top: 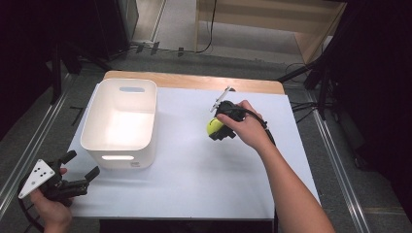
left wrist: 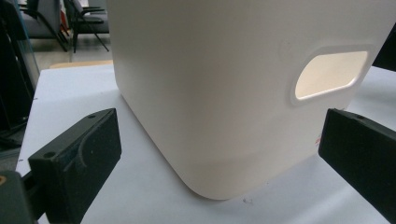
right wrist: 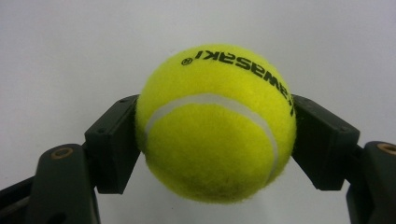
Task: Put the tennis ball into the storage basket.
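A yellow tennis ball [right wrist: 215,123] with black lettering sits squeezed between the two black jaws of my right gripper [right wrist: 215,140]. From above, the ball [top: 213,126] and the right gripper [top: 216,128] are over the middle right of the white table, held by a hand. A white plastic bin [top: 120,122] with handle slots stands at the table's left. My left gripper [top: 80,167] is open near the front left corner, just short of the bin's near corner [left wrist: 219,93], with nothing between its jaws [left wrist: 219,158].
The white table sheet [top: 194,170] has a wooden strip [top: 194,81] along its far edge. Metal rails run along the floor on both sides. Cables lie on the floor beyond the table, by a wooden cabinet [top: 272,19].
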`<state>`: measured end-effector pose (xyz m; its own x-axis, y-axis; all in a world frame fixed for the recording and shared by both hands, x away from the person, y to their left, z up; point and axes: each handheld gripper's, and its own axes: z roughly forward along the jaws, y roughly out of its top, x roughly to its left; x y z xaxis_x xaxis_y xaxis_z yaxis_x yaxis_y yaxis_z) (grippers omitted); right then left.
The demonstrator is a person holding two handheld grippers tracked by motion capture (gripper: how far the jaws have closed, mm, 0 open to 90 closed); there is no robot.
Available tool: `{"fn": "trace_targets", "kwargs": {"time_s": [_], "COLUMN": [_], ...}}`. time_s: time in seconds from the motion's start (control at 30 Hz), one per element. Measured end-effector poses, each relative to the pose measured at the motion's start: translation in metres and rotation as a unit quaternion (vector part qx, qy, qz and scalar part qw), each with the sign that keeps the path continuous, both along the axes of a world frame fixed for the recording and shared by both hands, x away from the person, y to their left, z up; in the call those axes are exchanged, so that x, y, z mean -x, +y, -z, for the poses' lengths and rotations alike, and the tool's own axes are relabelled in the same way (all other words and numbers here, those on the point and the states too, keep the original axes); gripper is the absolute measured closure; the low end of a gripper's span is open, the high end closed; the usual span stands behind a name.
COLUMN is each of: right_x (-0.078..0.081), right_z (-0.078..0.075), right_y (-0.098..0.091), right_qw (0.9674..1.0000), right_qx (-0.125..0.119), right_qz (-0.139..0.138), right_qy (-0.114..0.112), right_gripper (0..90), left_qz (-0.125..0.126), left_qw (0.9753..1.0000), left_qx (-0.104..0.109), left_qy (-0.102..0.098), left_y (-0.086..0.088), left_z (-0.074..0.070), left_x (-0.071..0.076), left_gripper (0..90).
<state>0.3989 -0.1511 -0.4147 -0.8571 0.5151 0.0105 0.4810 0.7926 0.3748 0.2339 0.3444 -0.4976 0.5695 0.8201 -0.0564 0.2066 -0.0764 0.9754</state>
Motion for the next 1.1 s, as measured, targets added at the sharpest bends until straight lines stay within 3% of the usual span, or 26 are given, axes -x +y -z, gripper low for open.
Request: {"fn": "trace_targets", "kwargs": {"time_s": [1.1], "right_x": [-0.006], "right_z": [-0.024], "right_y": [0.016], "right_qw": [0.9997], "right_qx": [-0.011], "right_qz": [-0.022], "right_qy": [0.002], "right_gripper": [22.4], "left_qz": [0.002], "left_qw": [1.0], "left_qx": [0.0], "left_qy": [0.0], "left_y": [0.0], "left_z": [0.0], "left_x": [-0.001], "left_gripper": [0.0]}}
